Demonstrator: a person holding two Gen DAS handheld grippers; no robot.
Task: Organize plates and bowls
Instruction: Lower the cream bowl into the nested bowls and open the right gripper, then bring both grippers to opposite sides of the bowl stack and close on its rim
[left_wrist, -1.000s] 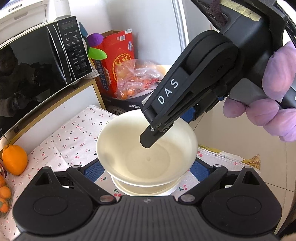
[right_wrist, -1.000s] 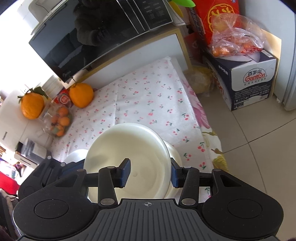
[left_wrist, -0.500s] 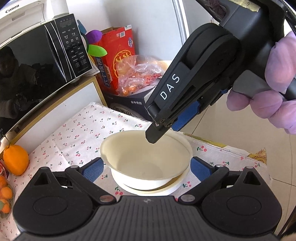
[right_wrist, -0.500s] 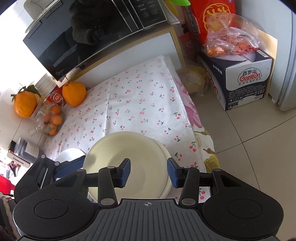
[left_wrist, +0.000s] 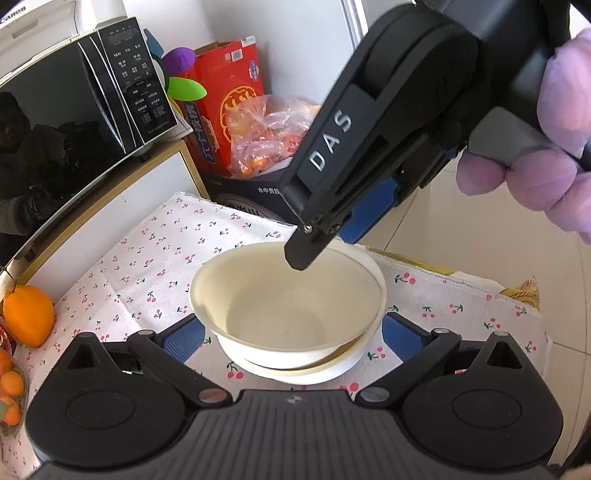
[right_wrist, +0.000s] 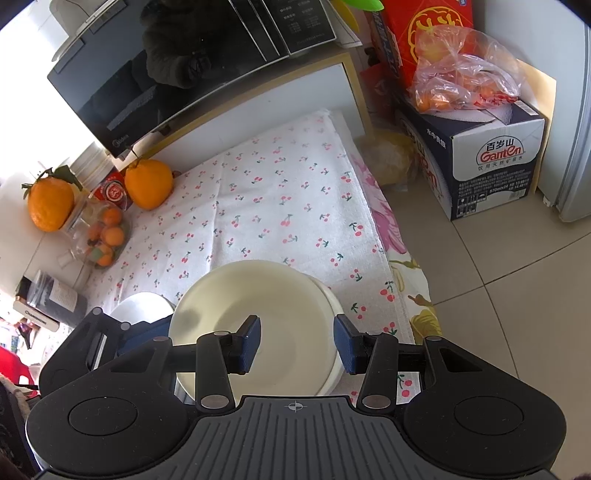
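Note:
A cream bowl (left_wrist: 284, 306) sits nested in a second white bowl (left_wrist: 295, 369) on the cherry-print cloth. My left gripper (left_wrist: 291, 338) is open, its blue pads either side of the stack without touching it. My right gripper (right_wrist: 297, 343) is open above the bowl (right_wrist: 258, 306), its jaws well apart and empty; it shows in the left wrist view (left_wrist: 314, 247) hovering over the bowl's far rim. A small white dish (right_wrist: 142, 308) lies left of the stack, partly hidden by the left gripper.
A microwave (right_wrist: 177, 62) stands on a shelf behind the cloth. Big oranges (right_wrist: 147, 182) and a bag of small ones (right_wrist: 103, 236) lie at the left. A cardboard box (right_wrist: 491, 162) with a bag of fruit stands on the tiled floor (right_wrist: 498, 295) at the right.
The cream bowl has come down into the lower bowl and now rests there. My right gripper has lifted up and back from inside the bowl and its jaws have opened wider.

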